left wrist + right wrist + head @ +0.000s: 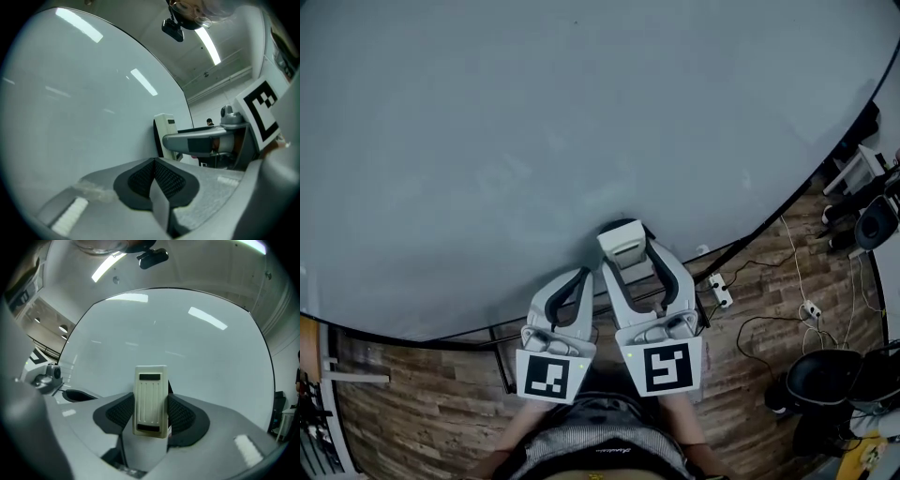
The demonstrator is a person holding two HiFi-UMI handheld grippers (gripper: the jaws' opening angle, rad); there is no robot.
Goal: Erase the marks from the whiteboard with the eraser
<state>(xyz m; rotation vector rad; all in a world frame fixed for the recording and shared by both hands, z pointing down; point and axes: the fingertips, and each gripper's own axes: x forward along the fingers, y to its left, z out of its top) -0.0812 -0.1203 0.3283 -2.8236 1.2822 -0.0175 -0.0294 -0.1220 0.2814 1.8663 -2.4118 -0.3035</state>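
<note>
In the head view the whiteboard (534, 141) fills most of the frame. No marks show on it, though faint ones could be lost in the grey glare. The right gripper (628, 258) is low at the middle, clamped on the eraser (622, 246), which sits close up by the board's lower edge. The left gripper (578, 279) hangs just beside it, a little lower.

The left gripper view shows its own jaws pressed together with nothing between them. Past them the eraser stands on end, its dark felt side turned toward the board.

In the right gripper view the jaws grip the eraser by its two long sides, and its ribbed cream back faces the camera. The board behind it is bare apart from reflected ceiling lights.

My judgement is that the wiping step is in hand and probably near its end, since this stretch of board looks clean. The next move calls for finding any marks left, laying the felt flat on the board and sweeping across them. The clamp needs to stay firm so the eraser does not twist between the jaws.
</note>
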